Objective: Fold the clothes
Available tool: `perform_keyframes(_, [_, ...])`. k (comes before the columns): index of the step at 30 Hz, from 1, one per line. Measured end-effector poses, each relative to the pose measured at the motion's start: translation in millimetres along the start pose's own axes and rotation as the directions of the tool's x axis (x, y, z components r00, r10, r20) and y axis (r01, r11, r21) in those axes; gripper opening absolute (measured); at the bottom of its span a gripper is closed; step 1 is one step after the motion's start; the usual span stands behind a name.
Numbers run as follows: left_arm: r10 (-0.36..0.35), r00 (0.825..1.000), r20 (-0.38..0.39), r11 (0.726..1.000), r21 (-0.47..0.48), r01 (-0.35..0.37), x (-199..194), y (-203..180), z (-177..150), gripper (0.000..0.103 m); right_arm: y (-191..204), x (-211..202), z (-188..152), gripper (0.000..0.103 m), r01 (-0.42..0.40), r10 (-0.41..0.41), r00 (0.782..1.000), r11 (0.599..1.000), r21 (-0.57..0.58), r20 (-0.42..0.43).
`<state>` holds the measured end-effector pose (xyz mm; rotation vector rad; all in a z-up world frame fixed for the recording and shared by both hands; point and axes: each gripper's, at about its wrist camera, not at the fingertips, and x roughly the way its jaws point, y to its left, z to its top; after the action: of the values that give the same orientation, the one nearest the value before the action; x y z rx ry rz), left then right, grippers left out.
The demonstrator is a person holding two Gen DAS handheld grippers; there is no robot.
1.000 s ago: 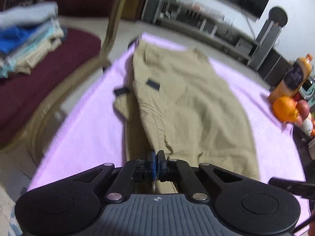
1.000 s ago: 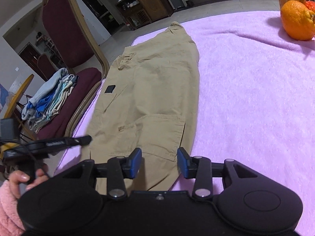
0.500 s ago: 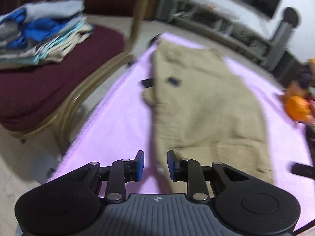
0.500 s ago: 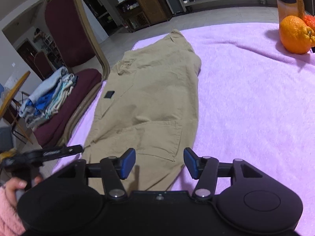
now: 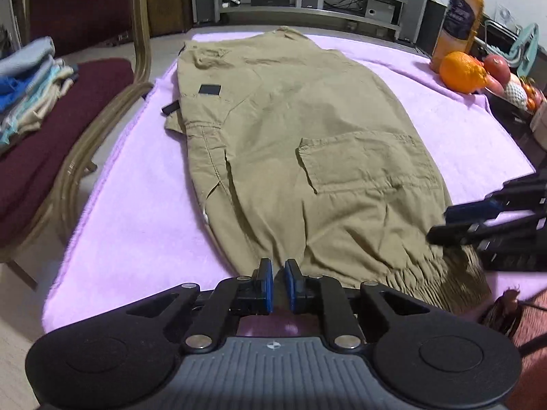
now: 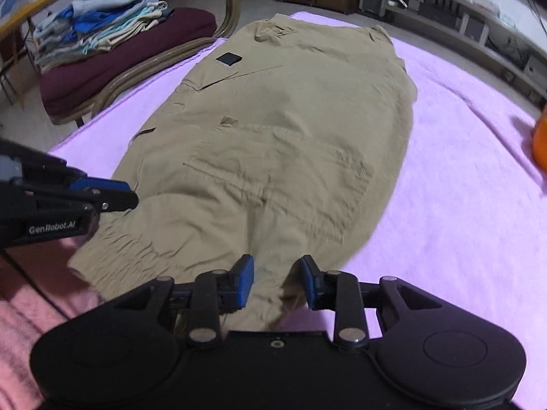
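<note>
Two tools are closing in on the cuff end of the khaki trousers (image 5: 301, 157).
We are holding the left tool (image 5: 278, 282) nearly closed, pinching nothing, at 6 o'clock; the right tool (image 6: 277, 282) is gaping over the hem. Trousers are lying leg-on-leg on the pink-covered desk (image 5: 136, 205); we are wanting both layers gripped evenly.

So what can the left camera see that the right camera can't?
Only the left wrist view shows the juice bottle, the red fruit and the whole orange. Only the right wrist view shows a pink sleeve at the near left. Both show the tan trousers on the purple cloth, and the stack of folded clothes on the chair.
</note>
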<state>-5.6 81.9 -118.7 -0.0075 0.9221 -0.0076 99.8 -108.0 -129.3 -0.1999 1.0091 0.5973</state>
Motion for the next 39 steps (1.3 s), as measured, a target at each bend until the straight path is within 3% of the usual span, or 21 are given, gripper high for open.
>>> perform_keyframes(5, [-0.045,0.995,0.084,0.999,-0.005,0.046,-34.5,4.3,6.9,0.014,-7.0,-28.3,0.3,0.032,0.033,-0.033,0.999,0.999,-0.029,0.024])
perform_keyframes(11, [-0.058,0.978,0.2,0.994,-0.076,0.075,-43.2,11.7,62.7,0.014,-38.3,-6.2,33.9,0.03,-0.103,0.098,0.993,0.99,0.095,0.06])
perform_keyframes(14, [-0.053,0.982,0.182,0.996,-0.068,0.066,-16.4,5.8,88.3,0.014,-53.9,4.8,50.7,0.028,-0.172,0.161,0.983,0.973,0.155,0.084])
perform_keyframes(20, [-0.124,0.992,0.026,0.985,-0.118,0.126,75.5,0.6,120.7,0.011,-85.3,26.8,84.3,0.028,-0.307,0.278,0.95,0.914,0.266,0.142])
perform_keyframes(22, [-0.149,0.989,-0.015,0.982,-0.124,0.146,99.8,4.2,122.9,0.011,-93.6,45.7,91.7,0.028,-0.375,0.351,0.927,0.871,0.318,0.131])
perform_keyframes(24, [-0.176,0.984,-0.019,0.976,-0.13,0.172,113.2,10.7,123.5,0.013,-95.3,88.0,91.0,0.028,-0.445,0.47,0.881,0.796,0.411,0.045])
perform_keyframes(25, [-0.193,0.981,-0.017,0.972,-0.14,0.189,114.2,14.6,122.6,0.013,-95.9,107.9,90.7,0.021,-0.456,0.511,0.86,0.766,0.453,0.003])
perform_keyframes(27, [-0.222,0.975,-0.004,0.964,-0.149,0.219,115.1,21.1,119.1,0.013,-106.7,131.4,93.6,0.019,-0.515,0.583,0.812,0.686,0.514,0.035])
perform_keyframes(28, [-0.23,0.973,0.01,0.963,-0.143,0.229,114.2,22.3,115.7,0.013,-114.4,137.8,96.8,0.019,-0.528,0.588,0.806,0.659,0.535,0.071])
perform_keyframes(30, [-0.241,0.97,0.027,0.957,-0.161,0.242,113.1,25.2,111.5,0.013,-135.8,147.4,104.6,0.012,-0.531,0.548,0.82,0.624,0.573,0.162])
perform_keyframes(31, [-0.246,0.969,0.035,0.954,-0.17,0.249,112.5,26.6,109.5,0.013,-150.1,151.6,107.1,0.003,-0.52,0.507,0.836,0.611,0.597,0.209])
perform_keyframes(32, [-0.246,0.969,0.031,0.953,-0.173,0.247,112.0,27.0,110.3,0.013,-165.9,155.6,108.8,0.0,-0.504,0.455,0.854,0.599,0.622,0.254])
perform_keyframes(34, [-0.245,0.969,0.023,0.953,-0.18,0.245,111.0,27.9,111.9,0.013,-196.2,160.7,106.4,0.0,-0.514,0.372,0.856,0.527,0.677,0.36])
perform_keyframes(35, [-0.244,0.97,0.019,0.952,-0.183,0.244,110.4,28.3,112.8,0.012,-205.2,159.7,105.9,0.0,-0.508,0.327,0.861,0.509,0.695,0.39])
perform_keyframes(36, [-0.236,0.972,0.007,0.955,-0.185,0.233,108.5,28.4,117.0,0.008,-209.1,156.5,107.9,0.0,-0.496,0.285,0.868,0.519,0.696,0.406])
perform_keyframes(38, [-0.223,0.973,0.061,0.959,-0.165,0.23,96.7,31.4,125.0,0.007,-207.5,145.9,114.1,0.001,-0.453,0.224,0.888,0.574,0.682,0.401])
perform_keyframes(39, [-0.223,0.97,0.099,0.959,-0.158,0.237,91.0,33.8,130.8,0.007,-204.8,139.5,116.2,0.008,-0.452,0.222,0.887,0.595,0.664,0.405])
